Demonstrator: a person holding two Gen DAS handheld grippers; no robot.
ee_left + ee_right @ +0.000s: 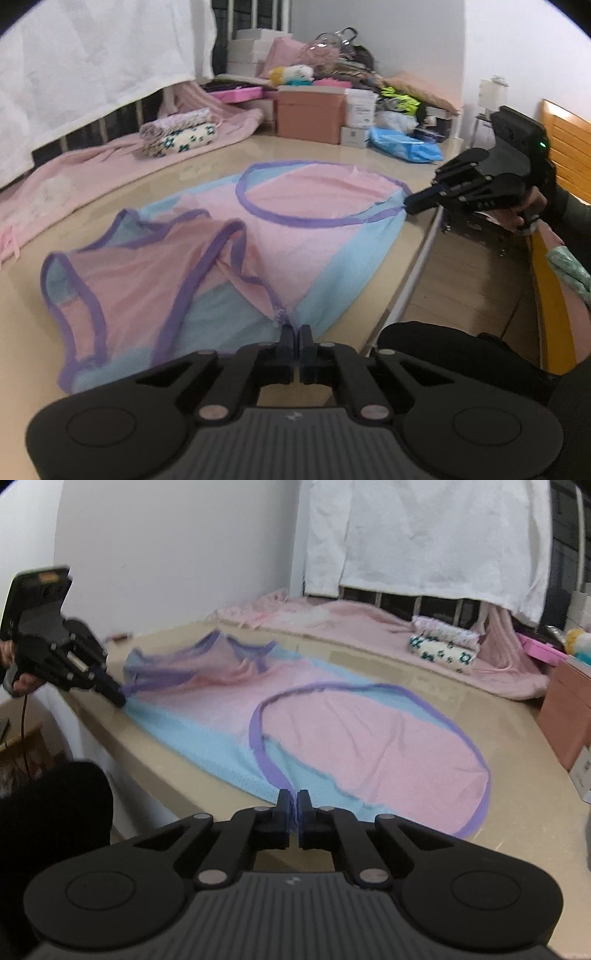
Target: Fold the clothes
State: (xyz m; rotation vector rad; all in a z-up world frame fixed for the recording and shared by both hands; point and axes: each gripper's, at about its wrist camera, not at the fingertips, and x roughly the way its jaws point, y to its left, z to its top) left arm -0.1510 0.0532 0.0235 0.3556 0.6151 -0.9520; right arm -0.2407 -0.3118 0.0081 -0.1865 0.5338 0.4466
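Note:
A sleeveless garment (295, 236) in pink and light blue with purple trim lies spread on the beige table (221, 162). My left gripper (295, 328) is shut on its near edge, where the purple armhole trim meets the side. In the same view my right gripper (410, 205) pinches the corner of the purple hem at the table's right edge. The right wrist view shows the garment (351, 746) from the hem end, with the right gripper (293, 797) shut on the purple hem. There the left gripper (120, 698) grips the armhole end at the far left.
A pink blanket (74, 177) and folded patterned cloths (177, 134) lie along the far side under a white curtain (92, 62). Boxes (310, 114), a blue bag (402, 144) and clutter fill the back corner. The table's front edge (417, 258) drops to the floor.

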